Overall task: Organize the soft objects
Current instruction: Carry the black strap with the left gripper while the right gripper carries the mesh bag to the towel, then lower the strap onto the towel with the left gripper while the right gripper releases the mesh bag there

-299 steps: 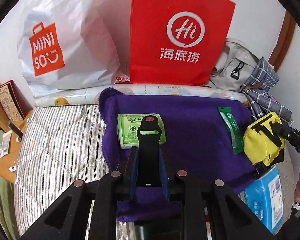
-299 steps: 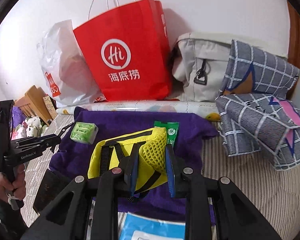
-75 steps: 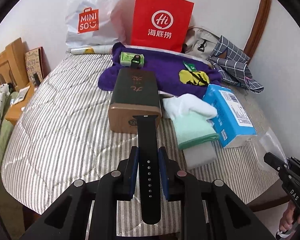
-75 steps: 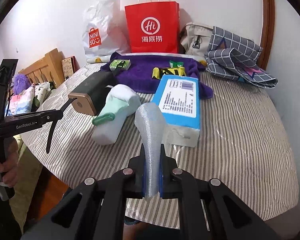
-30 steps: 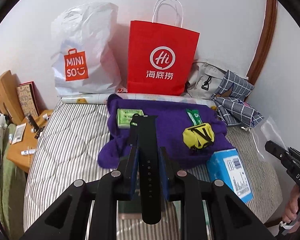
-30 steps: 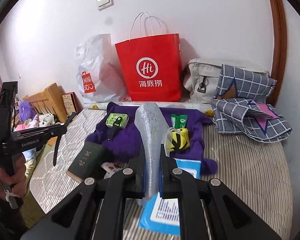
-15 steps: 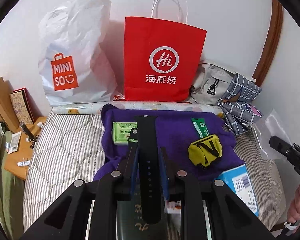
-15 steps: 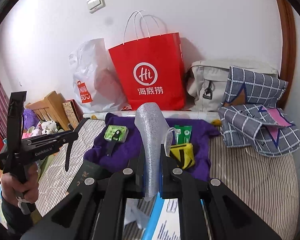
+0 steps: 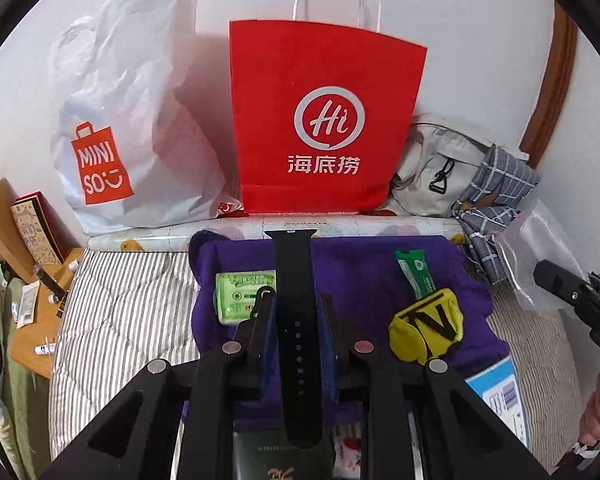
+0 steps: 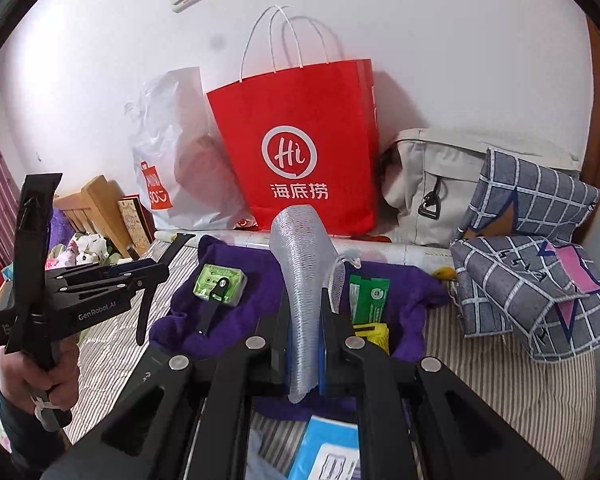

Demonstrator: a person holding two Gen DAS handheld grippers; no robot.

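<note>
A red paper bag (image 9: 324, 120) and white plastic bag (image 9: 128, 120) are seen at frame top behind the purple towel (image 9: 364, 272). A black watch strap (image 9: 296, 312) is pinched by the left gripper (image 9: 296, 336) at lower centre; a clear mesh pouch (image 10: 304, 300) is clamped by the right gripper (image 10: 304, 344).

Even, bright indoor light, soft shadows, strong fisheye bending, dark corners.
</note>
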